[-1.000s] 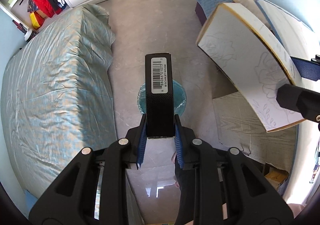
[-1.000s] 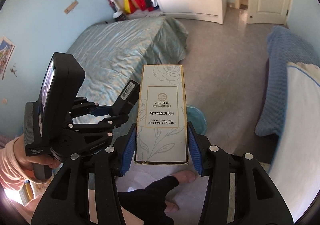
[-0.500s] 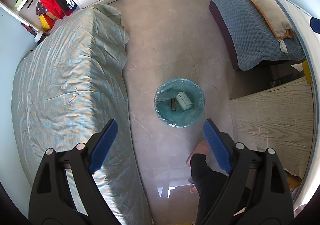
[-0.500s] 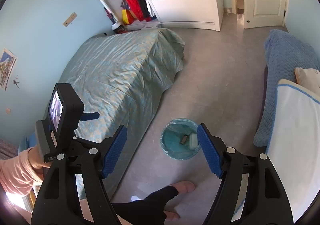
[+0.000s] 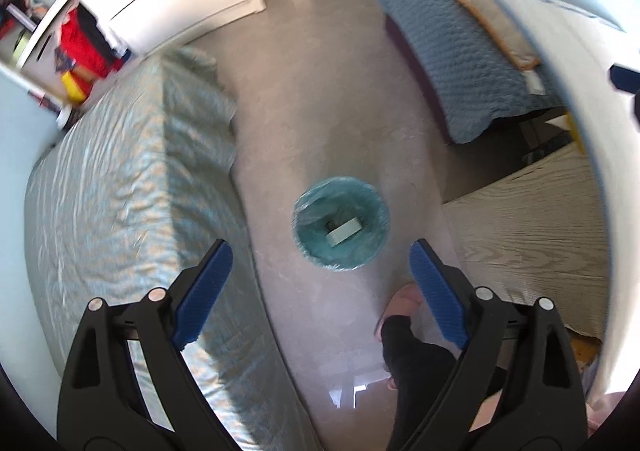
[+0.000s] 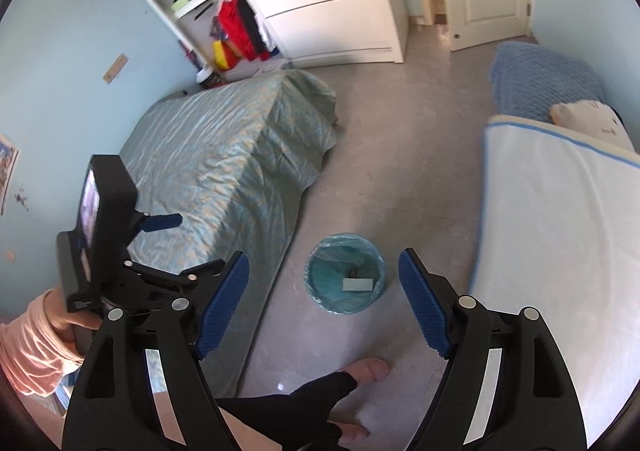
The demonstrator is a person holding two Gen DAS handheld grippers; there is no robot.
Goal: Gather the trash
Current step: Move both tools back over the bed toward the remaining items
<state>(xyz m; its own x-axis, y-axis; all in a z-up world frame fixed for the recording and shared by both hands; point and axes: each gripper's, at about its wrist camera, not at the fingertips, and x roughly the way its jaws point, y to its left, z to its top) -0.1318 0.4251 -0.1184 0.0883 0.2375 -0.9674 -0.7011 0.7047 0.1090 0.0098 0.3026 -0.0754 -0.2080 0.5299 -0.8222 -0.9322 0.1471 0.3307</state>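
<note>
My left gripper (image 5: 320,263) points steeply down, its blue pads (image 5: 202,293) spread wide and opening further, nothing between them. My right gripper (image 6: 322,275) tilts down less steeply, jaws also opening and empty. My left hand (image 6: 66,325), in a pink sleeve (image 6: 28,355), wraps the left gripper's handle. Below, my foot (image 6: 370,367) shows past a dark trouser leg (image 6: 296,407).

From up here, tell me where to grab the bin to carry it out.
Grip the bin by its rim, coming straight down from above. It stands upright and open-topped on the floor, and its round body looks too wide for the jaws; one finger inside, one outside the wall. The liner may slip.
</note>
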